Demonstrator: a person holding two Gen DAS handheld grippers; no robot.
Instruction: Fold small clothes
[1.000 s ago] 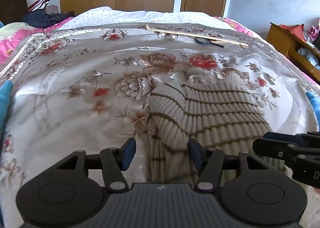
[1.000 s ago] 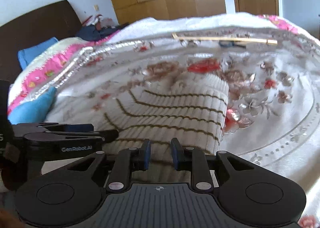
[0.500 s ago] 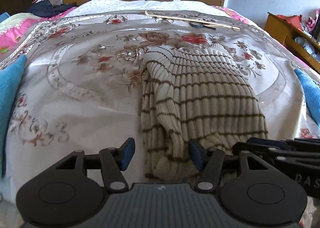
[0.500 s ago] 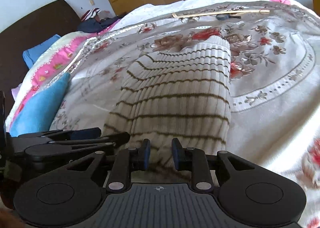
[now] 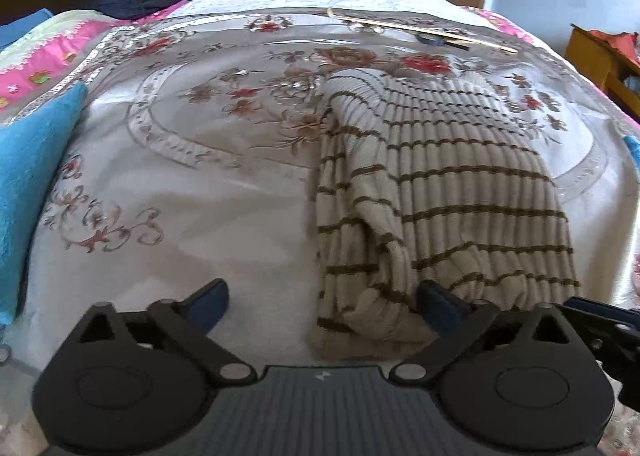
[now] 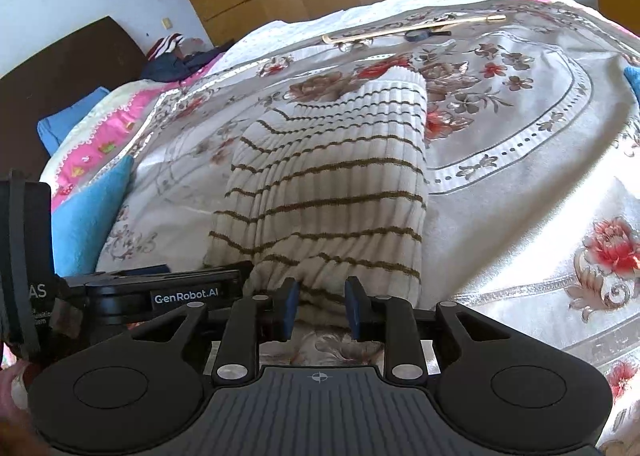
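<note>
Left wrist: left tongs (image 5: 322,306) released — striped sweater (image 5: 432,192) hem between (right tongs (image 6: 320,310) parted too).

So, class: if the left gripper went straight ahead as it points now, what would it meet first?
Probably the near folded edge of the sweater, already between the open left gripper fingers toward the right one; depth is unclear.

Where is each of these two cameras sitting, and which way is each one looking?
Left wrist: sits on the left hand-held gripper, open, facing across the floral bedspread at the cream brown-striped ribbed sweater; the right gripper intrudes at right.
Right wrist: sits on the right hand-held gripper, open at the sweater's near edge; the left gripper shows at left.
Both share the sweater, the wooden stick and the wardrobe.
</note>
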